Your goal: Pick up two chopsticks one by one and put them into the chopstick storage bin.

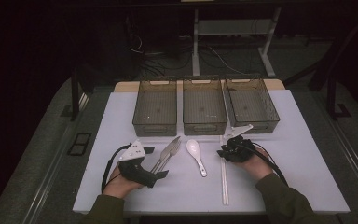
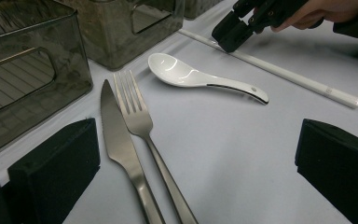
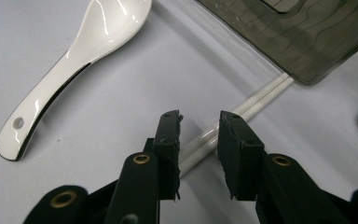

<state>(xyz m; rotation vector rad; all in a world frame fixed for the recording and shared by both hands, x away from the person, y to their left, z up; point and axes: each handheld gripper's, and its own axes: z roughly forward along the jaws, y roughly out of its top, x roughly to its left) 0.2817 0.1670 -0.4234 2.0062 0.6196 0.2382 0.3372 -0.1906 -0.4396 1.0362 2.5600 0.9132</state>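
Currently right tongs (image 3: pixel 200 123) straddle white chopsticks (image 3: pixel 256 100) on table (image 1: pixel 303 154), narrowly parted, not gripping; left tongs (image 2: pixel 196 154) wide, empty.

Right claw (image 1: pixel 227 150) rests over white chopsticks (image 1: pixel 224 182), beside a spoon (image 1: pixel 196 156)

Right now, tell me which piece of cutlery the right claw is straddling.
The white chopsticks: the right claw has a jaw on each side. The spoon, fork and knife lie apart.
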